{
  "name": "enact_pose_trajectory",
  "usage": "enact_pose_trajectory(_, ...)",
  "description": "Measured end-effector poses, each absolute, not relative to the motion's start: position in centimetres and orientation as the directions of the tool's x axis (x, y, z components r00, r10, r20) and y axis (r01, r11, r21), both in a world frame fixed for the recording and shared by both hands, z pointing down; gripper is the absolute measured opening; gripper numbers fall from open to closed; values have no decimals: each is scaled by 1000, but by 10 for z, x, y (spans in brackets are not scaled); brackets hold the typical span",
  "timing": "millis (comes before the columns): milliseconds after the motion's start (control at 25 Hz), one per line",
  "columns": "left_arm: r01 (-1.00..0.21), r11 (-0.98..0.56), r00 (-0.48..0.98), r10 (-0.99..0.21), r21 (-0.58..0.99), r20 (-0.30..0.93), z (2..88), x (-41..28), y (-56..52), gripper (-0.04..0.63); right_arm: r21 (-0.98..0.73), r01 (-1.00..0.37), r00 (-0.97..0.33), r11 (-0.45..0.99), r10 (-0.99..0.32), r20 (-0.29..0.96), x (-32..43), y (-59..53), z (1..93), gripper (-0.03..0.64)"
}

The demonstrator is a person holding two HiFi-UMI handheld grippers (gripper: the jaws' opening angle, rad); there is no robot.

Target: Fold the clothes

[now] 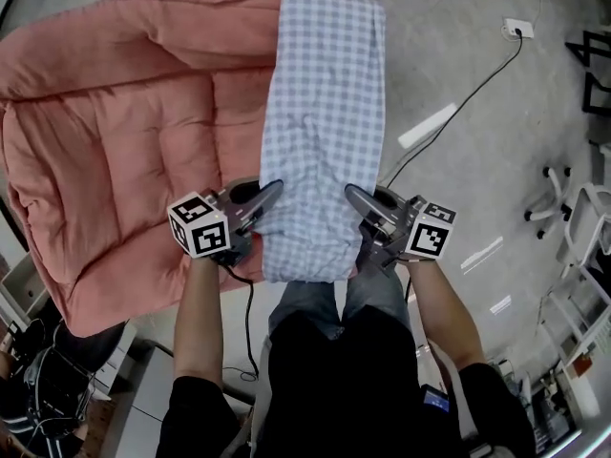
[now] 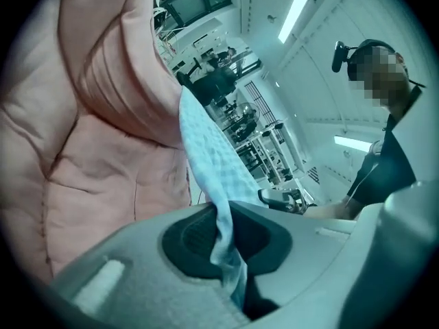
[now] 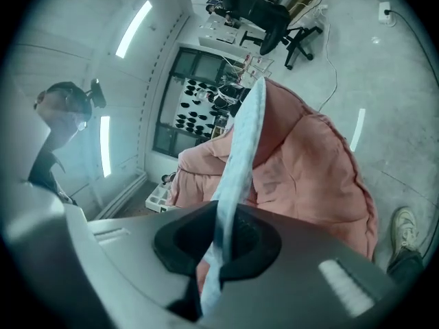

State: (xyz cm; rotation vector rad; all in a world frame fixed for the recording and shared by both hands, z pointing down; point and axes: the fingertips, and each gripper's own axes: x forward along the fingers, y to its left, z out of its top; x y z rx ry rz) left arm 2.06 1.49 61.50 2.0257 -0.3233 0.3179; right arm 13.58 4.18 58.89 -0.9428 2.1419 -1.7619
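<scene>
A blue-and-white checked garment [image 1: 325, 132] lies as a long strip over the right side of a big pink quilted cushion [image 1: 124, 132]. My left gripper [image 1: 270, 197] is shut on the strip's left edge near its lower end, and the cloth [image 2: 223, 235] runs between its dark pads. My right gripper [image 1: 358, 201] is shut on the opposite edge, with the checked fabric [image 3: 223, 232] pinched between its pads. Both grippers face each other across the garment. Its lower end [image 1: 301, 260] hangs in front of the person's legs.
The pink cushion [image 3: 309, 177] fills the left and far side. Grey floor lies to the right, with a black cable [image 1: 458, 103], a wall socket [image 1: 517, 29] and a white strip [image 1: 427, 125]. Chair bases and shelving [image 1: 573, 208] stand at the far right.
</scene>
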Motion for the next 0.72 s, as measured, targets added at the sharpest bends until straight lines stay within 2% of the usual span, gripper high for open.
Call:
enact_pose_trajectory(200,-304,-512,952,-123,804,282,553,22,9,25,-935,-325,-791,140,-583,187,142,42,540,12)
enact_pose_trajectory(520,-249,-619,969,-154,745,196,436,11,10,25,-903,-290,-844,318,-529,85,124,45,423,11)
enact_pose_trajectory(720,-254,-688,967,-188,680,171,376,-6,17,25,-852,-303,-863,428,-501,55,117,46,362,12)
